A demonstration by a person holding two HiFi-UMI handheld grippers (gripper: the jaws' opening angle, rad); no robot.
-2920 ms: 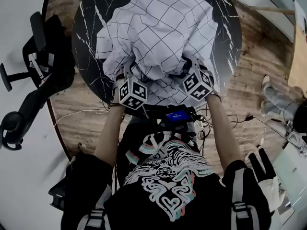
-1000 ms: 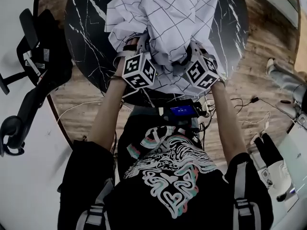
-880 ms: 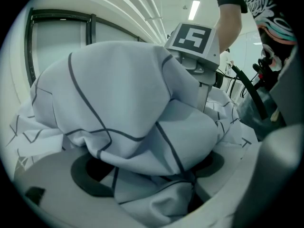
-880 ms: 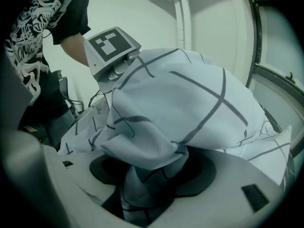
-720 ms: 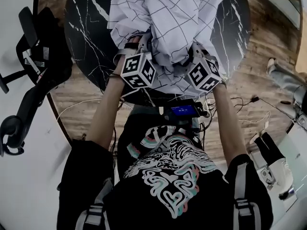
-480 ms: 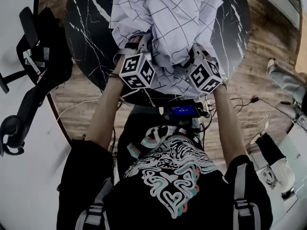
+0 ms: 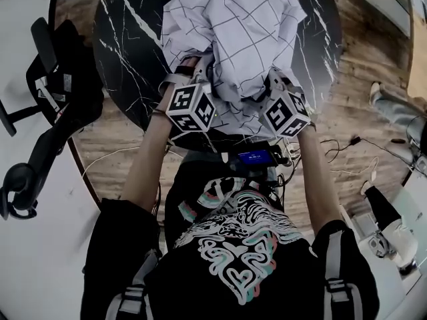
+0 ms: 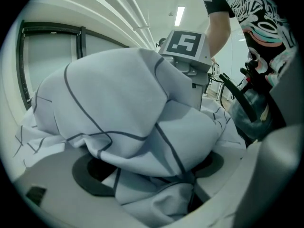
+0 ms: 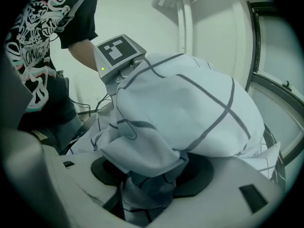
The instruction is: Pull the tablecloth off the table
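Observation:
A white tablecloth (image 7: 233, 32) with a thin dark grid lies bunched in a heap on the round black marble table (image 7: 127, 39). Its near hem hangs over the table's front edge. My left gripper (image 7: 199, 72) reaches into the heap's left side and my right gripper (image 7: 270, 80) into its right side. In the left gripper view, folds of the tablecloth (image 8: 118, 108) are pinched between the jaws of the left gripper (image 8: 152, 177). In the right gripper view, the right gripper (image 9: 149, 177) is likewise shut on a wad of the tablecloth (image 9: 190, 103).
A black office chair (image 7: 40, 79) stands left of the table on the wooden floor. Cables (image 7: 347, 155) trail across the floor at the right, near a person's shoe (image 7: 377, 92). A small lit device (image 7: 252, 156) hangs at the holder's waist.
The cloth has gathered into a tighter, taller heap, and more black tabletop shows at the left. Both grippers stay clamped on it near the front edge, a little closer together.

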